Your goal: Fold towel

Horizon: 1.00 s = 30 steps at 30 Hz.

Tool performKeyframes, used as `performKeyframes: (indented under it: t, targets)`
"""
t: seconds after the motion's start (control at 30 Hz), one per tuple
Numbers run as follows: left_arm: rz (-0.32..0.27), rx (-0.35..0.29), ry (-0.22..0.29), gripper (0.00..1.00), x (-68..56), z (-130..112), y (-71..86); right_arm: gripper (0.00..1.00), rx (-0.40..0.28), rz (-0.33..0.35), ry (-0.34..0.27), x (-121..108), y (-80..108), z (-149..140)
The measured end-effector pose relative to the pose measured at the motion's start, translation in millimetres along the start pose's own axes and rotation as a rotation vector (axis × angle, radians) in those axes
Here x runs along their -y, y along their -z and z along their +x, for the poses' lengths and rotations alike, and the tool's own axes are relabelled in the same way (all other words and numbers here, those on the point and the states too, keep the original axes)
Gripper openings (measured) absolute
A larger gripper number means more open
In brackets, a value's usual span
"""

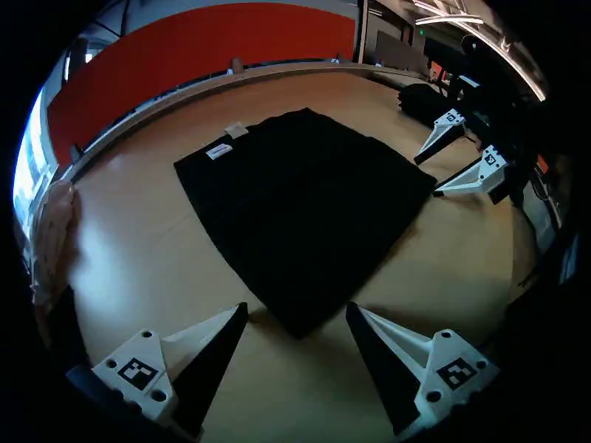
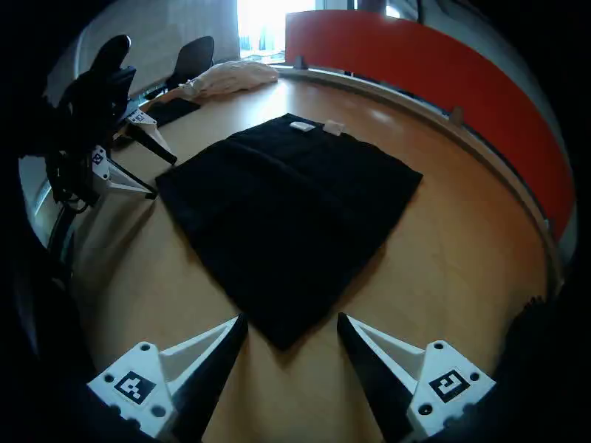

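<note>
A black towel (image 1: 303,207) lies spread flat on the wooden table (image 1: 148,251), set cornerwise to both cameras. In the left gripper view, the left gripper (image 1: 295,311) has its jaws wide open and holds nothing; the towel's near corner reaches into the gap between its two white fingers, touching neither. In the right gripper view, the right gripper (image 2: 290,323) also stands open and empty, and another corner of the towel points into its gap. Each gripper also shows in the other's view at a side corner of the towel, its fingers spread on either side of the corner tip. I cannot tell whether the fingertips touch the table. Two small white tags (image 1: 219,151) sit at the towel's far edge. A red panel (image 2: 458,66) runs along the table's far rim. A pale heap (image 2: 229,74) lies at the table's end, with dark chairs (image 2: 193,53) behind it.
</note>
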<state>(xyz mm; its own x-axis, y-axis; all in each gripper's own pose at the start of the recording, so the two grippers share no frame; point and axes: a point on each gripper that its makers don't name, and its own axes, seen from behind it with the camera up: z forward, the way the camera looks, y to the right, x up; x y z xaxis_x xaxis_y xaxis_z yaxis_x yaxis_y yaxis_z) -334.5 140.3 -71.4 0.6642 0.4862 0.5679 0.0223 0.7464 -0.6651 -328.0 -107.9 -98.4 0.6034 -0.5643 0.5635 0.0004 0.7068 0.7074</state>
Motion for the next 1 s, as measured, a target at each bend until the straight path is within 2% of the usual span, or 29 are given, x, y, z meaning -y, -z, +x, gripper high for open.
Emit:
performKeyframes:
  t: [0.23, 0.43, 0.57, 0.73, 0.83, 0.97, 1.0]
  targets:
    - [0.0, 0.012, 0.006, 0.99, -1.8, 0.0, -0.2, 0.83, -0.005, 0.001, 0.002, -2.5, -0.9, -1.0]
    - [0.01, 0.018, 0.015, 0.94, -1.2, 0.3, -0.5, 0.69, -0.006, 0.008, 0.014, 0.0, -0.6, 0.2]
    - [0.027, 0.021, 0.016, 0.84, 0.8, -0.4, -0.9, 0.64, -0.008, 0.013, 0.02, 2.2, 0.0, 0.9]
    - [0.034, 0.023, 0.01, 0.77, 0.3, -0.1, -1.2, 0.58, -0.007, 0.022, 0.028, 5.1, 0.1, 1.6]
    - [0.034, 0.026, 0.008, 0.72, -1.1, 0.2, -1.7, 0.51, -0.006, 0.028, 0.035, 7.4, 0.4, 2.1]
    - [0.035, 0.027, 0.007, 0.56, -3.3, 0.4, -1.6, 0.39, -0.006, 0.033, 0.039, 9.8, 0.6, 2.5]
    - [0.036, 0.027, 0.007, 0.54, -3.7, 0.3, -1.4, 0.36, -0.006, 0.033, 0.039, 10.0, 0.4, 2.5]
